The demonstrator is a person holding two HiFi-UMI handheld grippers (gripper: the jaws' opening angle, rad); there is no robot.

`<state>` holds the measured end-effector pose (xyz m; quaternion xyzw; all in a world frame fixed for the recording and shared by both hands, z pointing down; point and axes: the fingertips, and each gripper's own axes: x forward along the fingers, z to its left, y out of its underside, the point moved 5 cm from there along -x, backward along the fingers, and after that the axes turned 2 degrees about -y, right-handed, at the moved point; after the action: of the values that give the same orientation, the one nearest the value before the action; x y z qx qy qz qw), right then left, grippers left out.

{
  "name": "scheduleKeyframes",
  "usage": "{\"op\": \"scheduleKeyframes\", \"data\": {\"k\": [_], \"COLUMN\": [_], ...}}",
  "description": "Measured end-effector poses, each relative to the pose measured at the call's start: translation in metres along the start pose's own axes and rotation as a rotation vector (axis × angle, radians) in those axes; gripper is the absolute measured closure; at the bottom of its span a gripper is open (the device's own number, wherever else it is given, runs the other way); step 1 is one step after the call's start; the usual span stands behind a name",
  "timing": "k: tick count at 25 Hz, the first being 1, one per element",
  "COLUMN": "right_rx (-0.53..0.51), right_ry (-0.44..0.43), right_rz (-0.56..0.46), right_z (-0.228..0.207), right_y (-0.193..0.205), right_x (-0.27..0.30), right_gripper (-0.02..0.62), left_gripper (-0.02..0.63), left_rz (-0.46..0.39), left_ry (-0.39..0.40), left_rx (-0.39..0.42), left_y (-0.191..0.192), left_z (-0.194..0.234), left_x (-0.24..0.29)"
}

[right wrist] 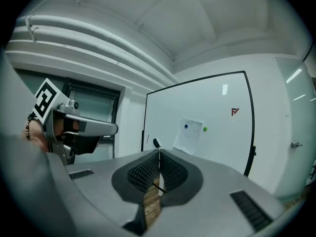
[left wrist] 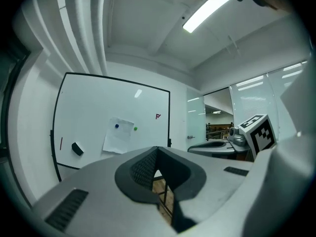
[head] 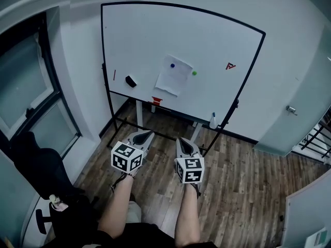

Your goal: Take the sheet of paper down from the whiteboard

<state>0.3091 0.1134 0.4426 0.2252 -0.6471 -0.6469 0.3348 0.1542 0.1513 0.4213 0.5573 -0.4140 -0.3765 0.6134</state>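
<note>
sheet of paper (head: 173, 75): up on the whiteboard (head: 217, 35), far ahead, well apart from both jaw pairs.
left gripper (head: 147, 135): jaws pressed together, nothing between.
right gripper (head: 183, 142): jaws pressed together too, empty.

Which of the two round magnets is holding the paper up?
The blue magnet, sitting on the sheet of paper near its top. The green magnet sits on bare whiteboard just beside the sheet's right edge.

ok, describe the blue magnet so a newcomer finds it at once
Find the big whiteboard. Near its middle hangs a sheet of paper; the blue magnet is the dot on its upper part. Its neighbour, the green magnet, sits just off the sheet's right edge, on bare board.
</note>
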Motion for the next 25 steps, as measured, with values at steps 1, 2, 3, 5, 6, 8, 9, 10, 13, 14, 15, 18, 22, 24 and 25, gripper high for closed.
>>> {"op": "scheduleKeyframes", "data": {"k": [1,2,3,5,6,8,9,10,13,14,15,18,22,24,25], "right_rx": [0.007,0.018,0.032,0.051,0.054,0.062,0.067,0.07,0.066,0.061,0.054,0.038,0.04,0.043,0.045], "right_ry": [0.006,0.013,0.021,0.036,0.043,0.052,0.057,0.062,0.076,0.077,0.077,0.078,0.087,0.096,0.101], "right_rz": [0.002,0.005,0.007,0.015,0.018,0.018,0.014,0.009,-0.003,-0.003,-0.003,-0.005,-0.018,-0.022,-0.025], "right_z": [-0.002,-0.005,-0.009,-0.021,-0.027,-0.039,-0.044,-0.049,-0.061,-0.064,-0.066,-0.068,-0.069,-0.07,-0.07], "right_y": [0.002,0.005,0.008,0.013,0.014,0.012,0.01,0.008,-0.002,-0.006,-0.011,-0.027,-0.043,-0.049,-0.052], "right_x": [0.002,0.004,0.006,0.011,0.016,0.026,0.032,0.039,0.067,0.078,0.09,0.127,0.172,0.193,0.204], "right_gripper": [0.571,0.571,0.571,0.571,0.571,0.571,0.571,0.571,0.571,0.571,0.571,0.571,0.571,0.571,0.571], "left_gripper": [0.586,0.585,0.586,0.586,0.586,0.586,0.586,0.586,0.586,0.586,0.586,0.586,0.586,0.586,0.586], "left_rz": [0.003,0.001,-0.005,-0.017,-0.022,-0.03,-0.032,-0.034,-0.035,-0.038,-0.042,-0.056,-0.058,-0.056,-0.055], "left_ry": [-0.001,-0.005,-0.012,-0.03,-0.04,-0.054,-0.059,-0.062,-0.06,-0.057,-0.053,-0.045,-0.036,-0.035,-0.035], "left_rx": [0.01,0.015,0.015,0.01,0.01,0.011,0.012,0.012,0.009,0.007,0.006,0.013,0.019,0.013,0.01], "left_y": [0.0,0.0,0.0,-0.002,-0.003,-0.006,-0.007,-0.008,-0.012,-0.015,-0.019,-0.033,-0.043,-0.044,-0.044], "left_z": [0.004,0.009,0.015,0.03,0.039,0.057,0.066,0.075,0.104,0.113,0.123,0.154,0.198,0.221,0.232], "left_x": [0.001,0.002,0.003,0.005,0.008,0.014,0.018,0.023,0.041,0.048,0.054,0.072,0.091,0.097,0.101]}}
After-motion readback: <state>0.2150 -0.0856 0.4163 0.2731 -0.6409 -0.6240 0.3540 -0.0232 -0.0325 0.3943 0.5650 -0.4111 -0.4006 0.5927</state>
